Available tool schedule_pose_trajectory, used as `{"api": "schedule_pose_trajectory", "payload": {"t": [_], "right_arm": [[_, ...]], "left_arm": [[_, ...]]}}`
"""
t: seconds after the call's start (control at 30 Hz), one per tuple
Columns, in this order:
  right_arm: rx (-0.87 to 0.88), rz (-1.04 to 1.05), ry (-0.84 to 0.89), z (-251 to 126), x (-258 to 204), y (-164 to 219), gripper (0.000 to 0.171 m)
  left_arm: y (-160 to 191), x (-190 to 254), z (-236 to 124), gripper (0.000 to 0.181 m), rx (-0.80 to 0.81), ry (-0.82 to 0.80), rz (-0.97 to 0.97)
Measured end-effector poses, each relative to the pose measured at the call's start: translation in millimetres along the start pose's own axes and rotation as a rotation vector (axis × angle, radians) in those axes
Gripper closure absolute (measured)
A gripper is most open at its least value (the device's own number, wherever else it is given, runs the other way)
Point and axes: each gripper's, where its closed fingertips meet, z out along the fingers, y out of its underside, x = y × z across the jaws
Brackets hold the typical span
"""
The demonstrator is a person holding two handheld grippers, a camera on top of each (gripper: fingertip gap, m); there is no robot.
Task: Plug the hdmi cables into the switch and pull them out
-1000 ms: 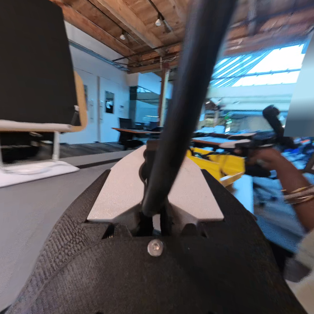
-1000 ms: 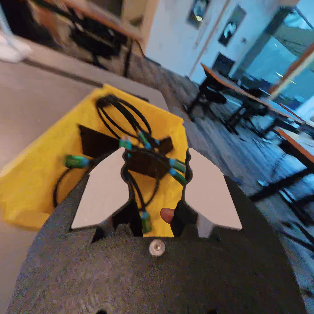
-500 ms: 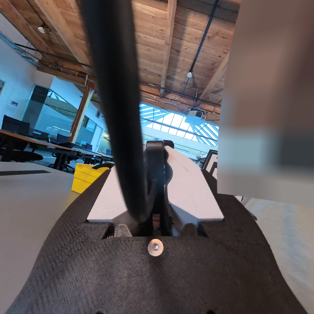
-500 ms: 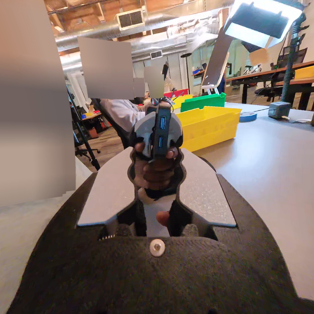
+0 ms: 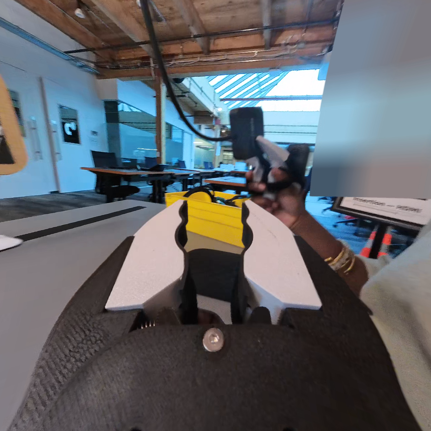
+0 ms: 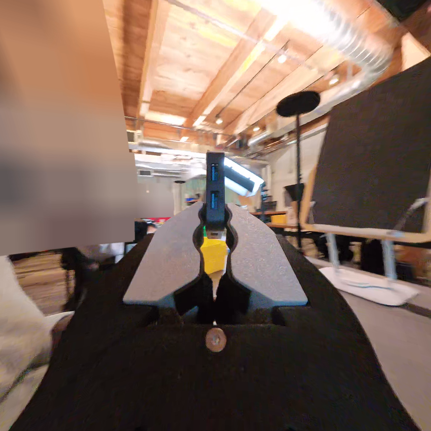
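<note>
Two grippers over one grey table (image 5: pixel 53 268), largest thing in view, running under both wrist cameras; a black strip crosses its far left in the left wrist view; yellow bin (image 5: pixel 213 221) sits at the table's far edge, straight ahead of the left gripper (image 5: pixel 213 207), dark cables (image 5: pixel 205 192) coiled inside it, green-tipped ends barely visible; same bin (image 6: pixel 213 258) shows as a yellow patch through the right gripper's gap; left gripper's fingers (image 5: pixel 154 261) are spread wide with nothing between them, bin visible through the gap; right gripper (image 6: pixel 214 210) is closed narrow on the switch (image 6: pixel 215 189), a slim black box standing upright between the fingertips, lower end clamped, upper part sticking out above, two blue ports on the edge facing the camera; from the left wrist view the right gripper (image 5: pixel 256 149) is raised above and right of the bin, held by a hand (image 5: pixel 279 198) with gold bangles at the wrist; switch (image 5: pixel 246 133) shows its broad black side there, a black cord (image 5: pixel 168 77) leaving its left edge and curving up out of frame; a white stand base (image 6: pixel 370 285) sits on the table to the right; background blurred, desks and chairs beyond.
</note>
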Motion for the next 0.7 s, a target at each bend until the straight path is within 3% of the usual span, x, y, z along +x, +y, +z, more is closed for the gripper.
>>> {"api": "schedule_pose_trajectory", "payload": {"t": [0.13, 0.3, 0.43, 0.53, 0.6, 0.7], "right_arm": [[-0.081, -0.358, 0.394, -61.2, 62.3, -67.4, 0.157], [-0.559, -0.771, 0.834, -138.6, 131.7, -123.0, 0.157], [-0.891, -0.778, 0.857, -168.9, 169.1, -123.4, 0.157], [-1.076, -0.750, 0.754, -176.4, 189.2, -104.8, 0.157], [-1.170, -0.730, 0.666, -178.4, 200.5, -87.6, 0.157], [-1.252, -0.741, 0.713, -190.2, 237.8, -73.9, 0.157]], "left_arm": [[5.2, -26.0, -11.3, 0.140, -0.036, -0.124, 0.072], [10.6, -43.7, -19.1, 0.141, -0.046, -0.196, 0.090], [11.7, -44.2, -18.8, 0.142, -0.049, -0.198, 0.092], [12.2, -44.4, -18.6, 0.142, -0.052, -0.201, 0.097], [12.1, -45.0, -18.7, 0.142, -0.051, -0.203, 0.096], [11.4, -45.2, -19.2, 0.142, -0.047, -0.202, 0.092]]}}
